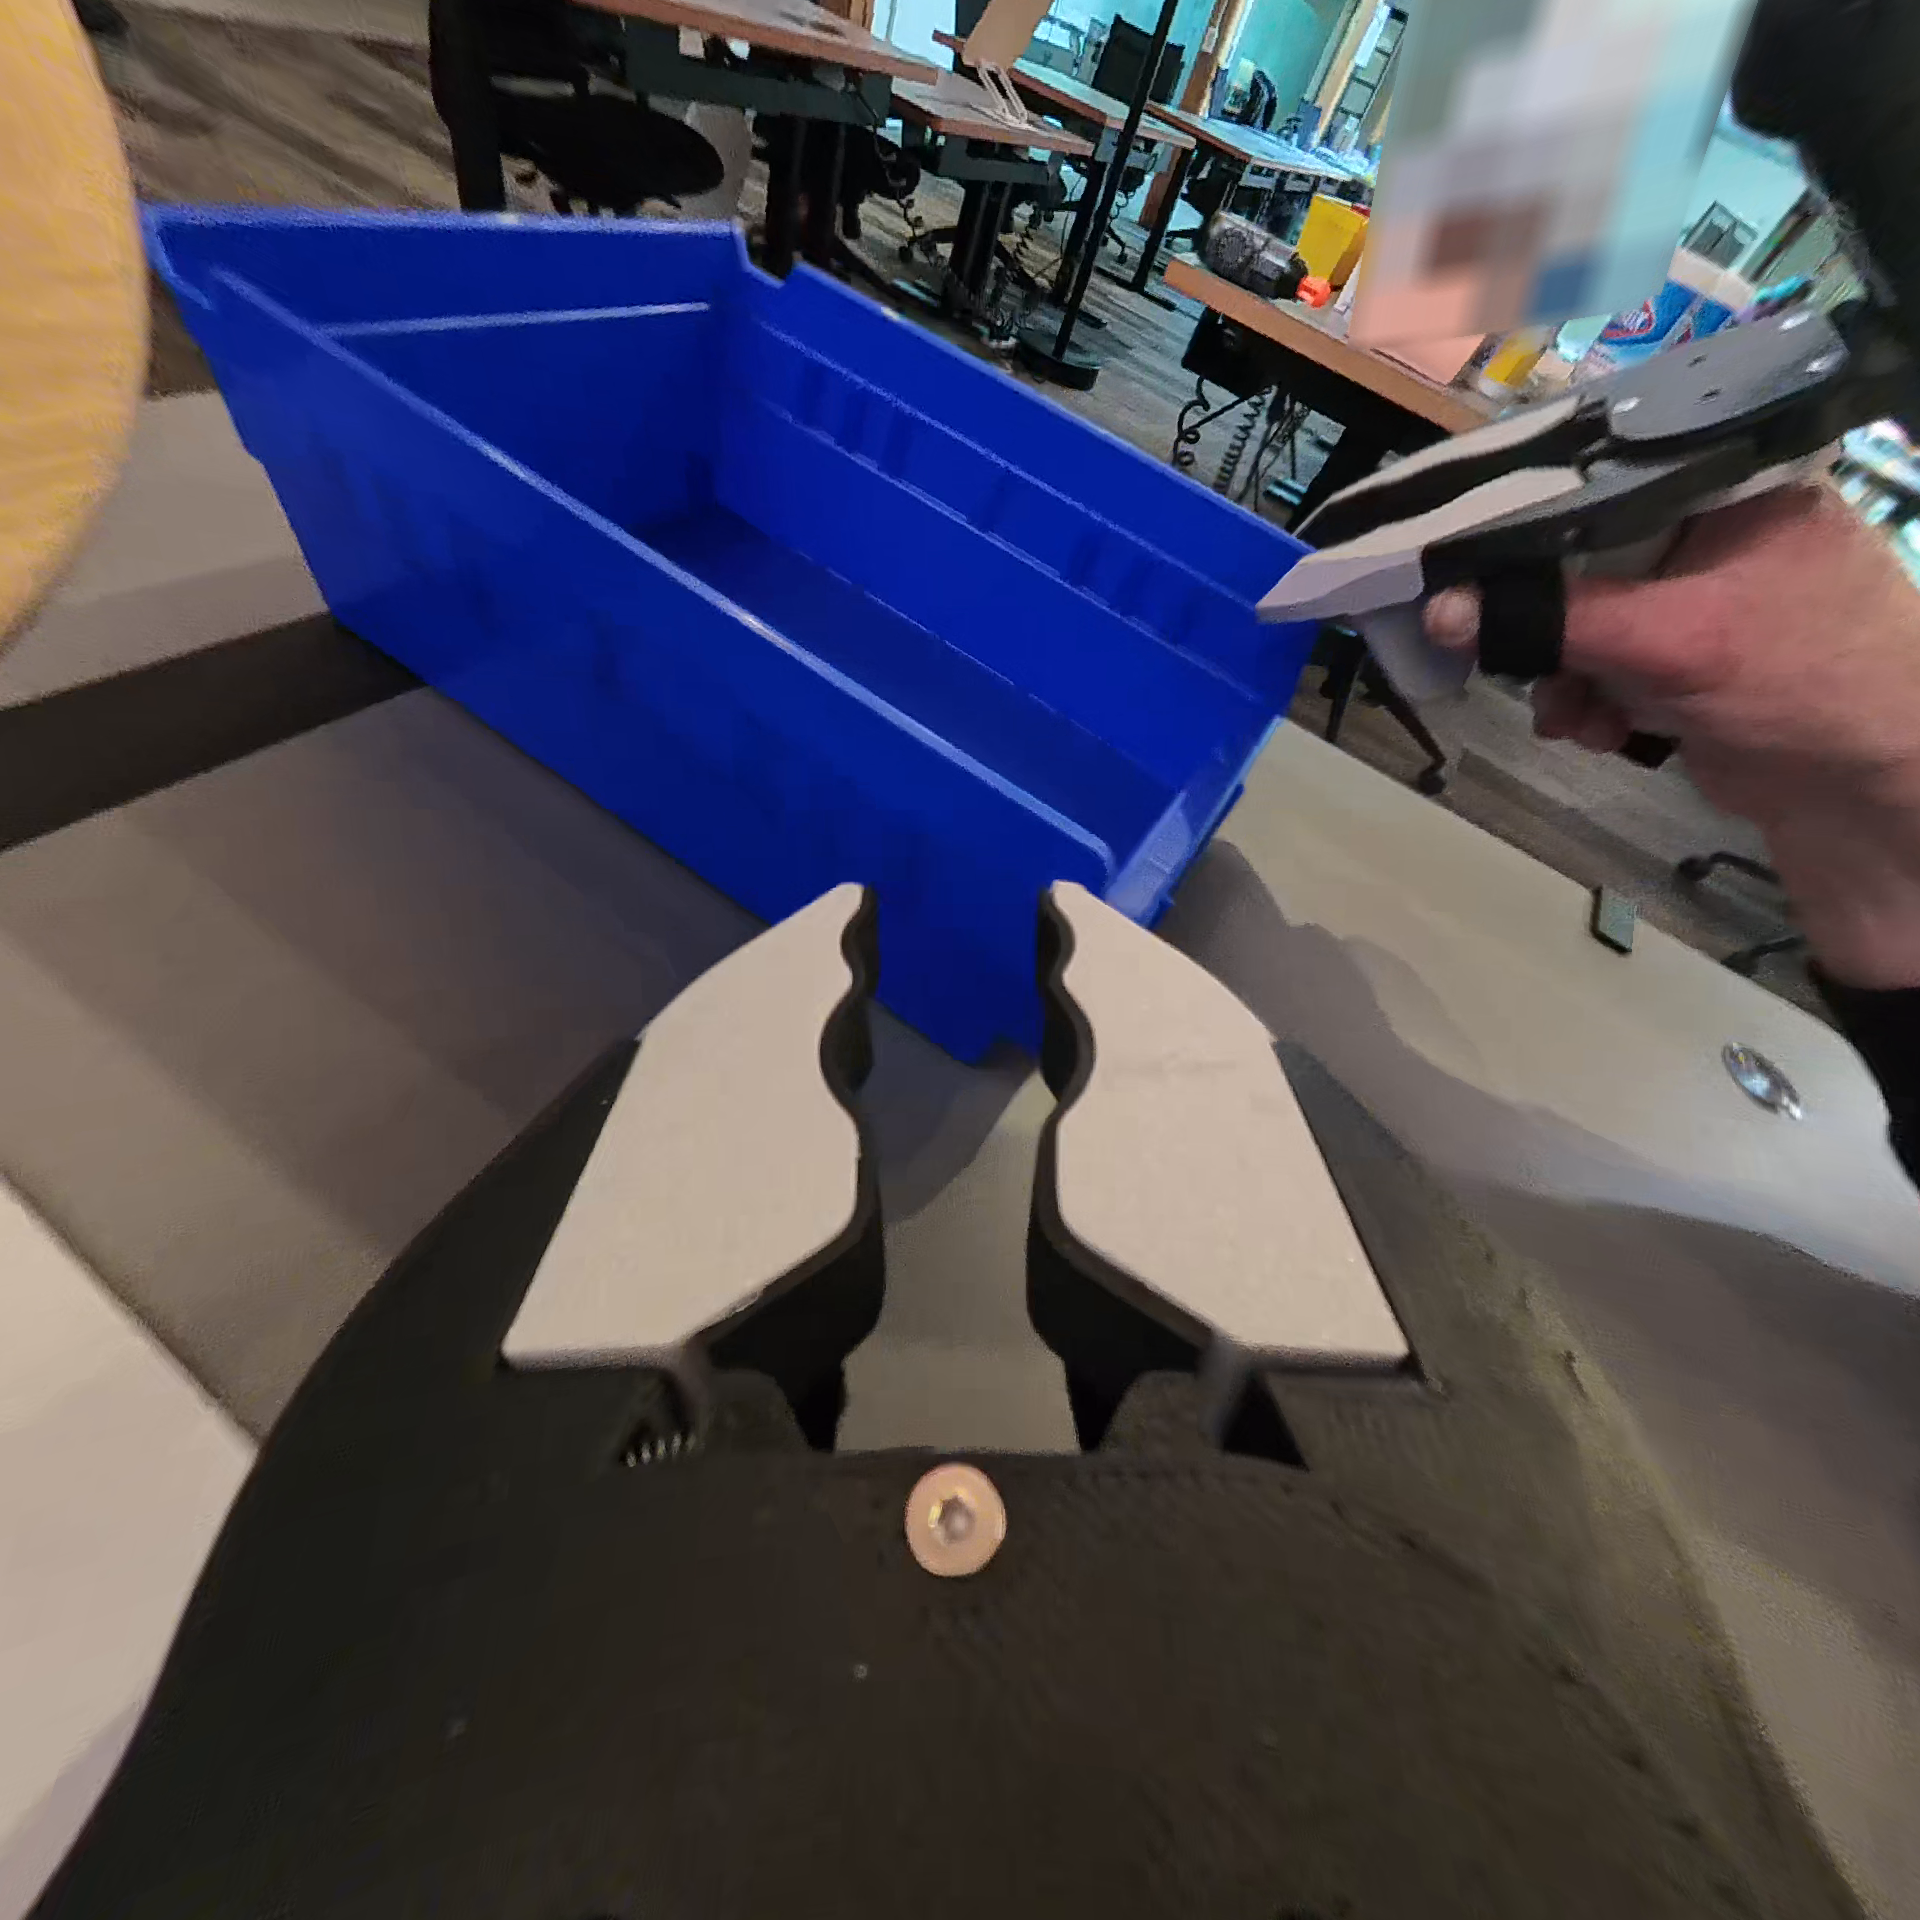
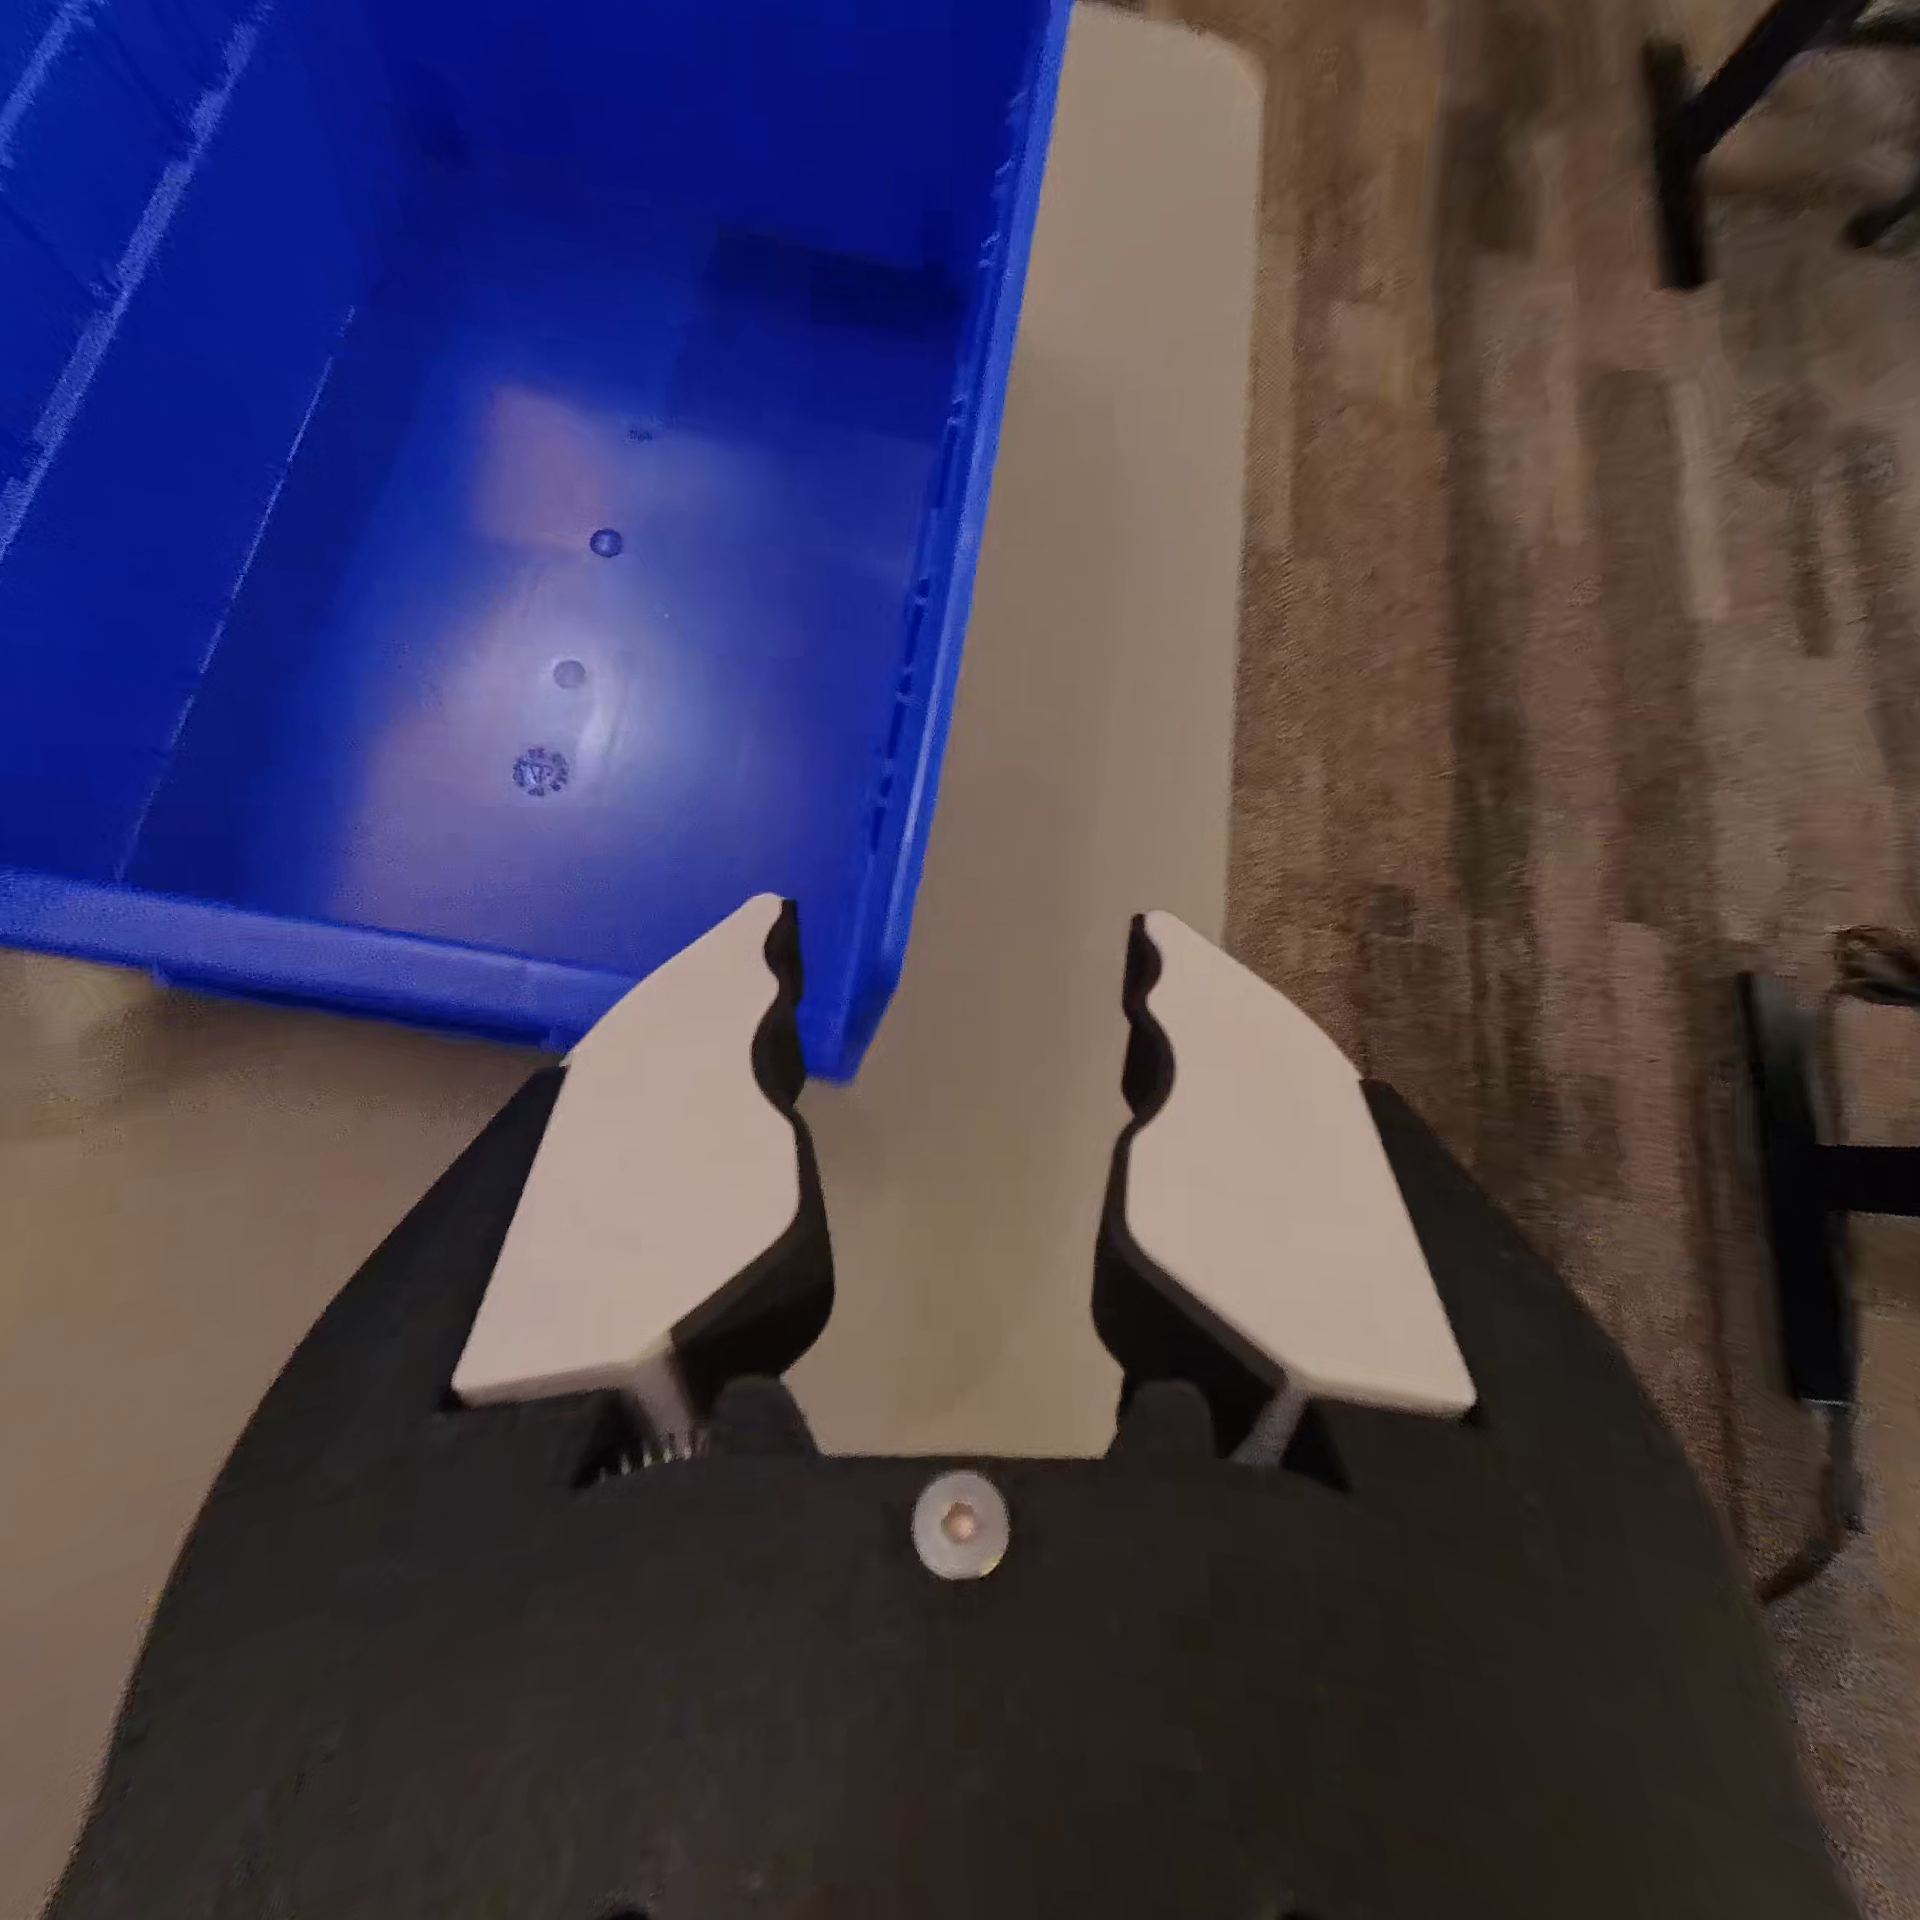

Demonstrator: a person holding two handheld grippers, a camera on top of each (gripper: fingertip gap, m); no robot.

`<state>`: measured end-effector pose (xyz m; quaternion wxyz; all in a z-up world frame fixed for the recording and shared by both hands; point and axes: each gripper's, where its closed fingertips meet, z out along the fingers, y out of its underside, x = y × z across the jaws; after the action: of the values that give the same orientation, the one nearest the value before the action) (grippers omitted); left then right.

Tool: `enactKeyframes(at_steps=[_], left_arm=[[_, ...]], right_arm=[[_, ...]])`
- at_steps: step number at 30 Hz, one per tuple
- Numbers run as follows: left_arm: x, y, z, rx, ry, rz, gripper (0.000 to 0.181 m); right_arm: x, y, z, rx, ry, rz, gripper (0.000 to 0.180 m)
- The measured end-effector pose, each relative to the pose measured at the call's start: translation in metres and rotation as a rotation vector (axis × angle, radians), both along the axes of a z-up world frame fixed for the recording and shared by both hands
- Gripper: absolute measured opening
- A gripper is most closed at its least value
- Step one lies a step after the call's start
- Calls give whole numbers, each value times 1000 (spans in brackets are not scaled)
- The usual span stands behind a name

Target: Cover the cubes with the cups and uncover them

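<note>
No cubes show in either view. A blurred yellow shape (image 1: 52,312) fills the left wrist view's top left edge; I cannot tell whether it is a cup. My left gripper (image 1: 956,904) is open and empty, low over the grey table, pointing at the near corner of an empty blue bin (image 1: 644,623). My right gripper (image 2: 961,914) is open and empty, held above the bin's corner (image 2: 935,623) and looking down. The right gripper also shows in the left wrist view (image 1: 1340,561), held by a hand at the bin's far right corner.
The grey table (image 1: 1455,1039) carries the bin; its right edge (image 2: 1236,623) runs beside the bin, with patterned floor (image 2: 1558,727) beyond. A dark strip (image 1: 156,727) crosses the table at left. Desks and chairs (image 1: 935,156) stand in the room behind.
</note>
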<state>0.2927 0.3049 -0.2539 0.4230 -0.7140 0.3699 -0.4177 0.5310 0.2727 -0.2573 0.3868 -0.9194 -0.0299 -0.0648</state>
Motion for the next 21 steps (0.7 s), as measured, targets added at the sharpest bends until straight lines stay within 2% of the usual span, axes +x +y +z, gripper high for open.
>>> enactKeyframes(at_steps=[4,9,14,17,21], left_arm=[[-42,-31,11,101,24,2,35],[-117,-56,0,145,102,83,36],[-208,-56,-13,129,165,255,37],[-269,-47,-23,132,229,395,41],[-342,-42,-27,152,287,583,42]], right_arm=[[-26,-35,29,127,-75,44,57],[-98,-66,41,188,-155,171,53],[-204,-68,35,221,-52,384,50],[-265,-65,17,203,-6,496,57],[-324,-58,-6,182,49,559,67]])
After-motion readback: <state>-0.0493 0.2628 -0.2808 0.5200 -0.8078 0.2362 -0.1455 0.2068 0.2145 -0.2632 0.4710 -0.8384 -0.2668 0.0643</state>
